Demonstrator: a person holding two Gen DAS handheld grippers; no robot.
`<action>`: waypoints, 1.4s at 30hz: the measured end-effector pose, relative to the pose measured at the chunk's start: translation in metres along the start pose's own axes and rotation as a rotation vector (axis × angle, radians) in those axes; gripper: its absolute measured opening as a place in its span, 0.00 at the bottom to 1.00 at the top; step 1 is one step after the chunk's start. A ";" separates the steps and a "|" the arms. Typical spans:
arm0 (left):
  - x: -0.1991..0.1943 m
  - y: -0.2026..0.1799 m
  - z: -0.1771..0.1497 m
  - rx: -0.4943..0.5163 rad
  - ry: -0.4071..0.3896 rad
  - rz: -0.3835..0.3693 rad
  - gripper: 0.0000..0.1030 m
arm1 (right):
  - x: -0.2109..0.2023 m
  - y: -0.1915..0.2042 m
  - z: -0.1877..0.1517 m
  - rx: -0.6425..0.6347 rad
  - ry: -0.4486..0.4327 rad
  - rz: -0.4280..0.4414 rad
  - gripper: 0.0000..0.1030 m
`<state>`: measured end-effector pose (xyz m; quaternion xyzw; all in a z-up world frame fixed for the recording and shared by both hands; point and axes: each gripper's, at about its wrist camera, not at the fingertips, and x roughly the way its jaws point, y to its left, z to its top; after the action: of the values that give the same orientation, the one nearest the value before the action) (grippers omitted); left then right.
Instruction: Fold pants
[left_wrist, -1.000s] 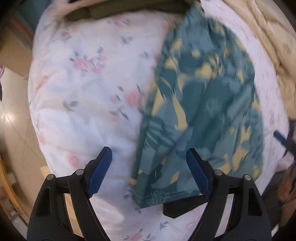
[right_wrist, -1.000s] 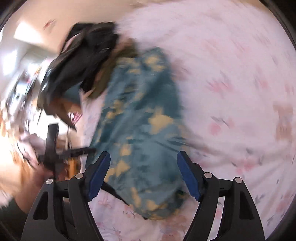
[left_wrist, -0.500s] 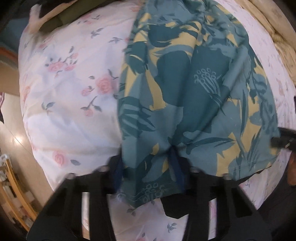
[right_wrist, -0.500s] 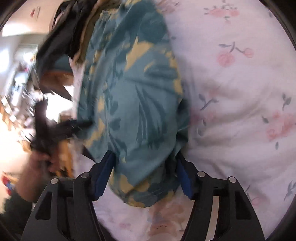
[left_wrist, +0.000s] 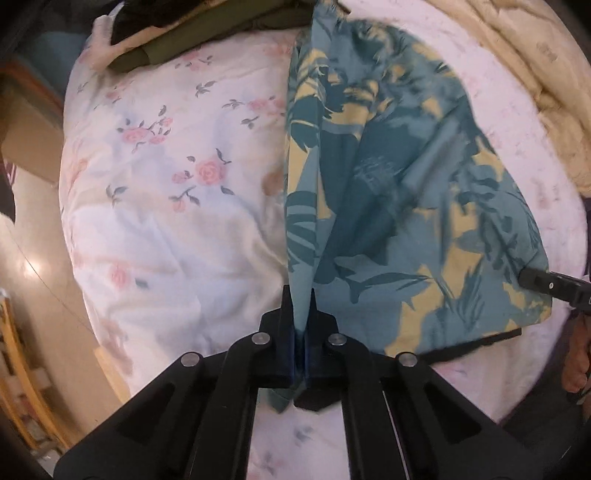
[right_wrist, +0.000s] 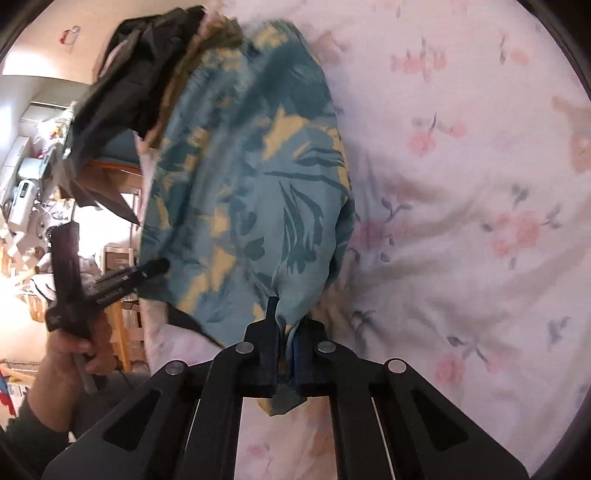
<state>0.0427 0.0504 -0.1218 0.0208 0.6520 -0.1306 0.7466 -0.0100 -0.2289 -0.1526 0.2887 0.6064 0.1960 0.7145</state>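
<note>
The pants (left_wrist: 399, 206), teal with a yellow leaf print, lie on the floral bed sheet (left_wrist: 166, 177). The left tongs (left_wrist: 300, 317) are closed on one near corner of the hem; the right tongs (right_wrist: 284, 328) are closed on the other. The gripped hem edge is raised off the sheet. The far end meets a pile of dark clothes (right_wrist: 136, 81). Open sheet lies beside both long edges; a cream quilt (left_wrist: 535, 74) borders one side.
</note>
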 end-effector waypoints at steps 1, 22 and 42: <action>-0.007 -0.001 -0.006 -0.009 0.002 -0.028 0.01 | -0.010 0.003 -0.001 -0.005 -0.009 0.011 0.04; -0.049 -0.048 -0.084 0.019 0.085 -0.025 0.51 | -0.060 -0.004 -0.040 -0.077 0.214 -0.274 0.25; 0.032 -0.021 0.147 -0.100 -0.127 -0.141 0.33 | 0.036 0.012 0.184 -0.173 0.007 -0.075 0.31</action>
<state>0.1844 -0.0051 -0.1282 -0.0710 0.6088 -0.1511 0.7755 0.1781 -0.2291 -0.1543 0.2024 0.6002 0.2219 0.7413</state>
